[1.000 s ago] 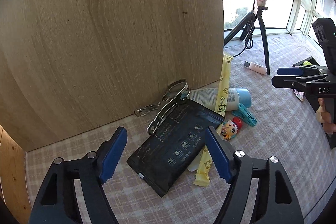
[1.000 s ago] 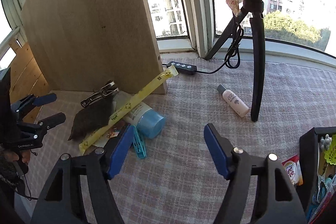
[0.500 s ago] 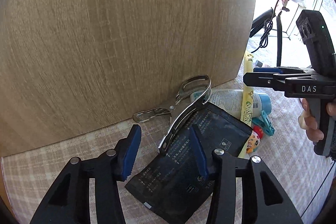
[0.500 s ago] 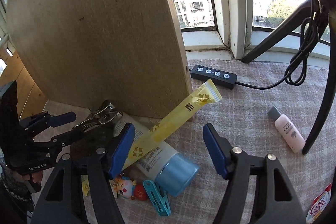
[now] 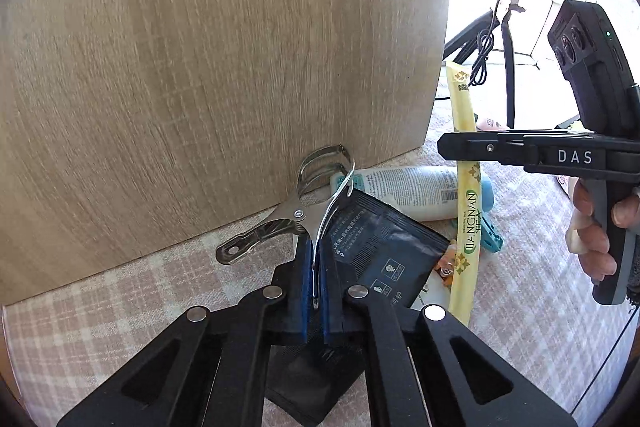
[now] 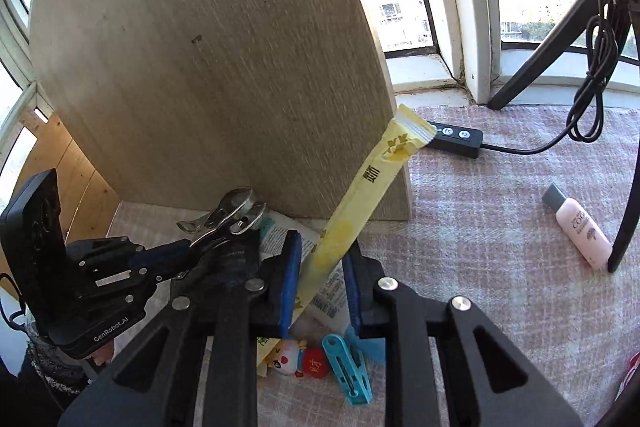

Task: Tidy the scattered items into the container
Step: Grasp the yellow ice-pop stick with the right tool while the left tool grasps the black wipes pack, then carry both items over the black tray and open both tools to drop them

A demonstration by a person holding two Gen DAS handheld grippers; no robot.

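Through your left wrist camera, your left gripper (image 5: 316, 291), which stood spread wide over the pile a second ago, now has its jaws pressed together on one thin steel handle of the tongs (image 5: 304, 211); the tongs lie across the dark pouch (image 5: 380, 251) at the foot of the wooden panel (image 5: 224, 59), with the white tube (image 5: 408, 191) just behind. Your other gripper reaches in from the right edge, crossing the yellow tea stick (image 5: 466, 211). Through your right wrist camera, your right gripper (image 6: 318, 277), also wide apart a second ago and well short of the pile, now straddles that tea stick (image 6: 360, 203), which leans tilted against the panel (image 6: 208, 67); the jaws are closing, the left pad at the stick, the right pad still a little clear. A teal clip (image 6: 346, 367) and a small figurine (image 6: 294, 361) lie below on the checked cloth (image 6: 500, 227), and a pink bottle (image 6: 580, 231) sits well apart. Both grasps look nearly ready, so lifting can likely follow. The container shows in neither view now.
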